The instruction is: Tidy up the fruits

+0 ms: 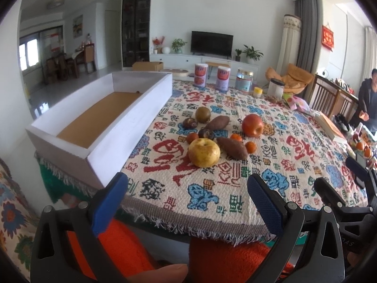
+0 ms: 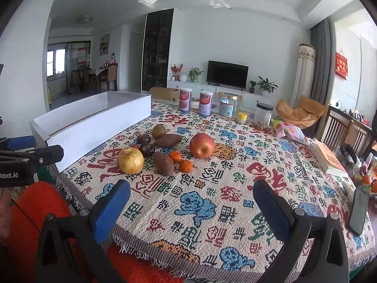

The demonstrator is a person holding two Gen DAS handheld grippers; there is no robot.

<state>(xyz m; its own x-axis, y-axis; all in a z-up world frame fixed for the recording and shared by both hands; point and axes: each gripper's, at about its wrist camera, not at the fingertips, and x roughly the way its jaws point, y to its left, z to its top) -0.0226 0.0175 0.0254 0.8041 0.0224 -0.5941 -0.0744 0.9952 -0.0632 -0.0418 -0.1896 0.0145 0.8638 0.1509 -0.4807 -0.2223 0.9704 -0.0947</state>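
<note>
A pile of fruit lies mid-table on the patterned cloth: a yellow pear, a red apple, two sweet potatoes, a brown-green kiwi, two dark passion fruits and small tangerines. Left of the pile stands a long white box, with nothing visible inside. My left gripper hovers open at the table's near edge. My right gripper hangs open beside it, holding nothing.
Two printed cans, a gold-lidded jar and a black-lidded jar line the far edge. A snack bag, a book and a phone lie at the right. A person stands far right.
</note>
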